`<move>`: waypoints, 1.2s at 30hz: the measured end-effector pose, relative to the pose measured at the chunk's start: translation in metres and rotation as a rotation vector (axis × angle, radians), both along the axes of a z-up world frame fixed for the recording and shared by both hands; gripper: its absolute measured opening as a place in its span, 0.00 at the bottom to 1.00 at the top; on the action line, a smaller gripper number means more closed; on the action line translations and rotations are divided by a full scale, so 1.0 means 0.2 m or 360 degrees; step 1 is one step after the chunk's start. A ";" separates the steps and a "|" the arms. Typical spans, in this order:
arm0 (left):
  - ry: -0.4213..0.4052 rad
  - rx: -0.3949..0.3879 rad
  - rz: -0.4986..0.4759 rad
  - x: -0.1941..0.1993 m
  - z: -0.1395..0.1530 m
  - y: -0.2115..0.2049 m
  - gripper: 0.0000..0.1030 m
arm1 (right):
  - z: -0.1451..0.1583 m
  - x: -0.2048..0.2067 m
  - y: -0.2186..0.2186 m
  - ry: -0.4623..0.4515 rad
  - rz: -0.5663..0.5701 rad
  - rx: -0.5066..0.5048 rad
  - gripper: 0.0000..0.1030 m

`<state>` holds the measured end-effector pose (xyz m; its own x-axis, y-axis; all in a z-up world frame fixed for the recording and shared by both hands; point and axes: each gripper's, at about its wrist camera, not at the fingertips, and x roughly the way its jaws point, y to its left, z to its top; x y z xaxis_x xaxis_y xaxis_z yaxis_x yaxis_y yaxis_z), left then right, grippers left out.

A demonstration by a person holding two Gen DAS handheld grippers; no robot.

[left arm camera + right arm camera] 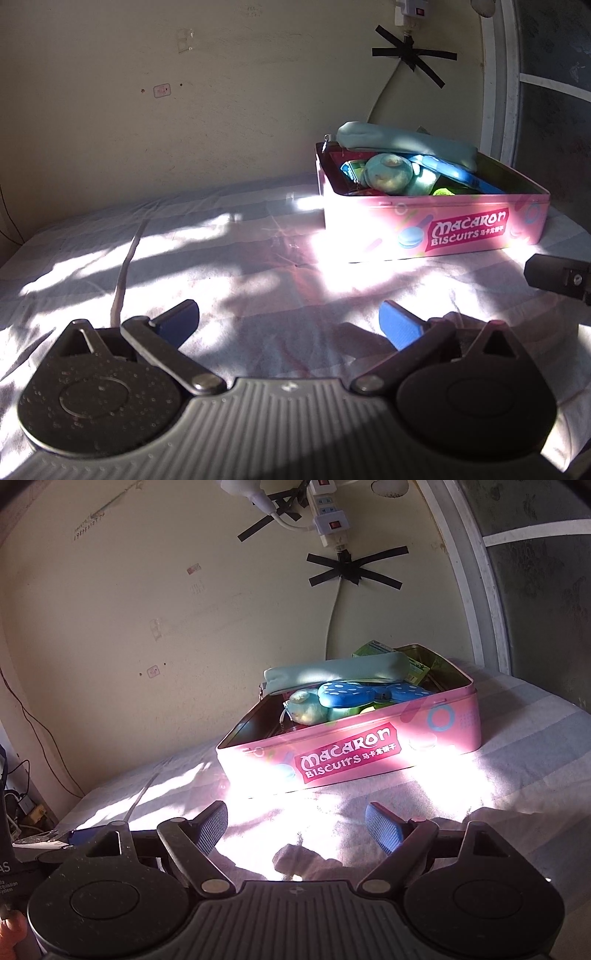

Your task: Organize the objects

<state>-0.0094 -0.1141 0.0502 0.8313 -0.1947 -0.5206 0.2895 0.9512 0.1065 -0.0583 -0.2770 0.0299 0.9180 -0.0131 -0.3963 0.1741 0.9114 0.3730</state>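
Tools: my left tool (289,322) and right tool (296,821) gape empty.
Tin (369,753): stiff, slick; grip its rim.
Pouch (332,672): soft, light; pinch mid-body.

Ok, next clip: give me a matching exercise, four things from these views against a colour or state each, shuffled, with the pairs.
Things:
1. rectangular metal biscuit tin
2. long soft pencil pouch
3. spotted rubber case
4. left gripper

Descriptions:
A. pale mint green, lying across the pile
B. open, holding nothing
C. pink, lid off
D. blue with light dots

Pairs: 1-C, 2-A, 3-D, 4-B
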 end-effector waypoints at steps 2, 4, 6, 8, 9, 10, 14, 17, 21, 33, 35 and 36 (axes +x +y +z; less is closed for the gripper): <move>-0.0021 0.0004 0.0012 -0.01 0.00 0.00 1.00 | 0.00 0.00 0.00 0.0000 0.0001 0.0000 0.75; -0.0032 0.0012 0.0022 -0.01 0.01 0.00 1.00 | 0.00 0.00 0.00 0.0001 0.0003 0.0001 0.76; -0.0029 0.0013 0.0018 -0.02 0.01 0.00 1.00 | 0.00 0.00 0.01 0.0002 0.0009 0.0000 0.76; -0.0015 0.0007 0.0011 -0.02 0.01 0.00 1.00 | 0.00 0.00 0.01 0.0004 0.0010 -0.0002 0.76; -0.0010 0.0004 0.0007 -0.02 0.01 0.00 1.00 | 0.00 0.00 0.01 0.0005 0.0010 -0.0002 0.76; -0.0006 0.0001 0.0002 -0.03 0.01 -0.01 1.00 | -0.01 0.00 0.01 0.0006 0.0010 -0.0001 0.76; -0.0009 0.0001 0.0001 -0.03 0.01 -0.01 1.00 | -0.01 0.00 0.01 0.0008 0.0012 0.0001 0.76; -0.0006 0.0039 0.0017 -0.04 0.01 -0.02 1.00 | -0.01 0.00 0.01 0.0007 0.0016 0.0003 0.76; -0.0003 0.0094 0.0024 -0.04 0.00 -0.03 1.00 | -0.01 0.00 0.01 0.0008 0.0019 0.0003 0.76; 0.0009 0.0118 0.0027 -0.04 0.00 -0.04 1.00 | -0.02 0.01 0.01 0.0023 0.0028 0.0009 0.76; 0.0011 0.0133 0.0025 -0.04 0.00 -0.04 1.00 | -0.02 0.02 0.01 0.0026 0.0030 0.0011 0.76; 0.0011 0.0136 0.0024 -0.05 0.00 -0.05 1.00 | -0.02 0.02 0.02 0.0027 0.0031 0.0011 0.76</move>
<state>-0.0185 -0.1232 0.0498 0.8302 -0.1369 -0.5404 0.2764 0.9429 0.1858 -0.0550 -0.2738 0.0256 0.9112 0.0076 -0.4119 0.1625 0.9121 0.3764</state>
